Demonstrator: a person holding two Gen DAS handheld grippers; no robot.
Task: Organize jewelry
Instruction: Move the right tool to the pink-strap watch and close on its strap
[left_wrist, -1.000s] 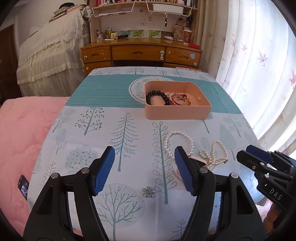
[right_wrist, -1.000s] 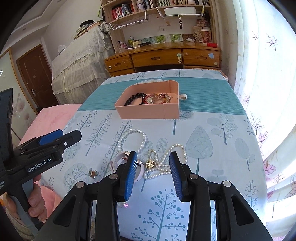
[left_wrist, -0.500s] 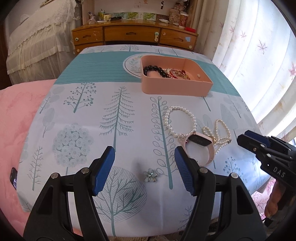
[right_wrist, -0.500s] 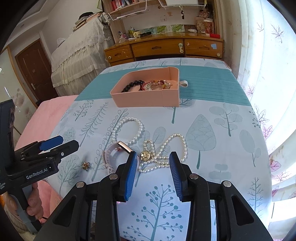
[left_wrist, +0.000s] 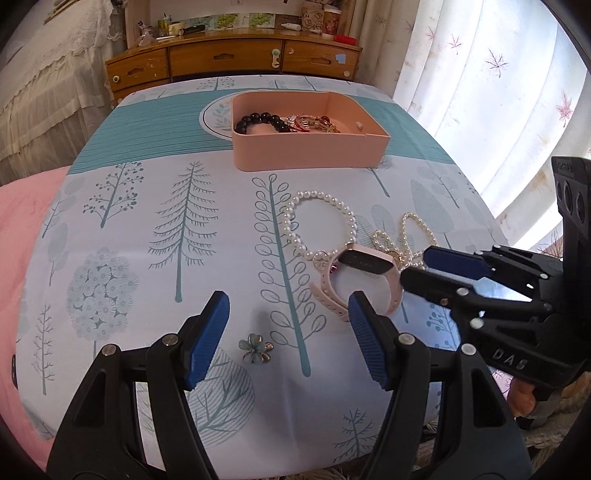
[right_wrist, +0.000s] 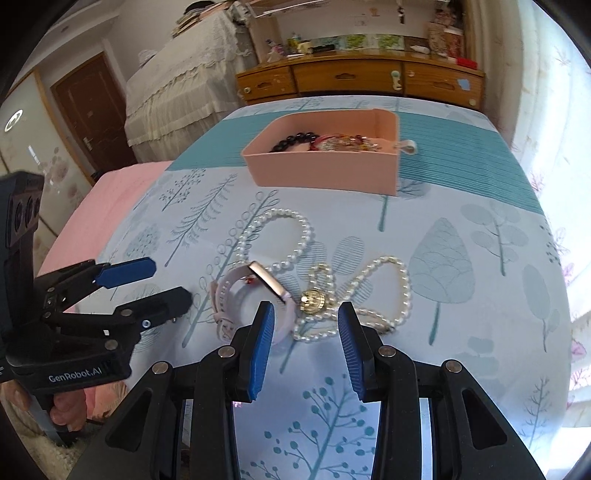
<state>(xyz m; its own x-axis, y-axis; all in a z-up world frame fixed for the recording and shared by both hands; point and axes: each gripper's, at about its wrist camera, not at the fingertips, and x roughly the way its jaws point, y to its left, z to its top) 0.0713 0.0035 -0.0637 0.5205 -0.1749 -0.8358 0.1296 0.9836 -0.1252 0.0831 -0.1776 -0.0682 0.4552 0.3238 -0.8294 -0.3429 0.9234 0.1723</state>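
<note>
Both grippers hung low over the tree-print tablecloth (left_wrist: 155, 229), neither one gripping anything. The left gripper (left_wrist: 288, 336) had its blue pads spread wide, and a small flower brooch (left_wrist: 255, 348) lay on the cloth in the gap between them, untouched. The right gripper (right_wrist: 306, 341) kept its jaws parted more narrowly, nothing between the pads; just beyond its tips lay the pearl necklace (right_wrist: 384, 295) with its round gold pendant (right_wrist: 313, 296) (the strand was tangled in loops).

Just left of that, a pink watch (right_wrist: 251, 295) lay on its side, its strap touching a pearl bracelet (left_wrist: 319, 221) that formed an open ring on the cloth. Farther back, well apart from this cluster, stood the pink tray (left_wrist: 310, 155), already holding a black bead bracelet (left_wrist: 260, 120) toward its left and a heap of red and gold pieces (left_wrist: 314, 123) beside it. A wooden dresser (left_wrist: 229, 61) stood beyond the table.
</note>
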